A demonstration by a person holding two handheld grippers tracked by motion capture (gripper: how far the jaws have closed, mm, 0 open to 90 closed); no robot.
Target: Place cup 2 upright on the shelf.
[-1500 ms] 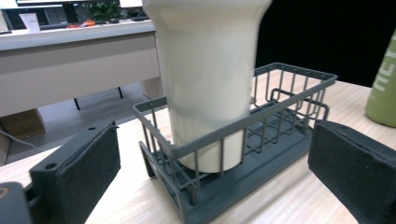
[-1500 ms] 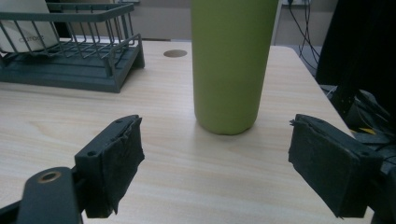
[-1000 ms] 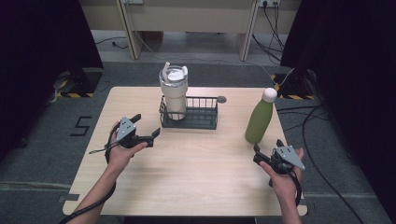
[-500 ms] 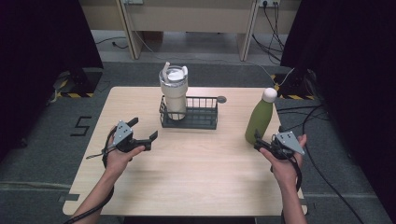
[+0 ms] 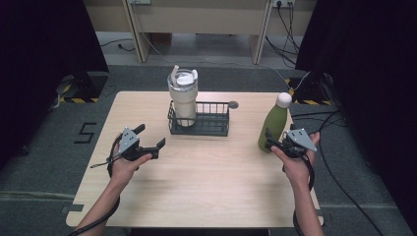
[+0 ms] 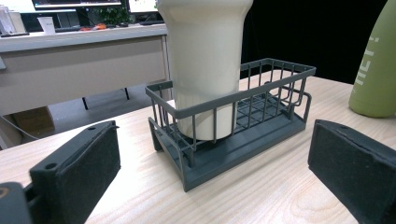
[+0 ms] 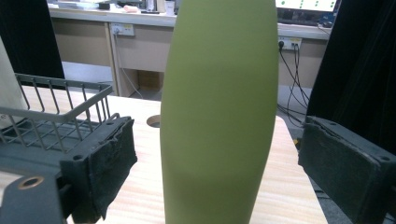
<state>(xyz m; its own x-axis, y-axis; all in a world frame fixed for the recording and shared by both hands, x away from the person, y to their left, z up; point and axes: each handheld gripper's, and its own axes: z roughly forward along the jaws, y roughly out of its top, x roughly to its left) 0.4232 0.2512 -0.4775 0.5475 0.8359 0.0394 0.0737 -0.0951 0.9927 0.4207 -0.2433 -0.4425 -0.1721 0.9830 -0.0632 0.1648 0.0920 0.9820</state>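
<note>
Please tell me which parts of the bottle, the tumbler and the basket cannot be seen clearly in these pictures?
- Bottle: cap and base cut off by the right gripper view's edges; in the high view the right gripper hides its foot.
- Tumbler: top cut off in the left gripper view; its contents are hidden by the lid in the high view.
- Basket: its floor under the tumbler is hidden.
- Bottle lettering, left gripper view: cut off by the edge.

Green bottle between the right gripper's fingers: cap and base cut off by the right gripper view's top and bottom edges. Cream tumbler ahead of the left gripper's fingers: lid cut off at top edge. Bottle lettering there clipped at right edge, unreadable.
</note>
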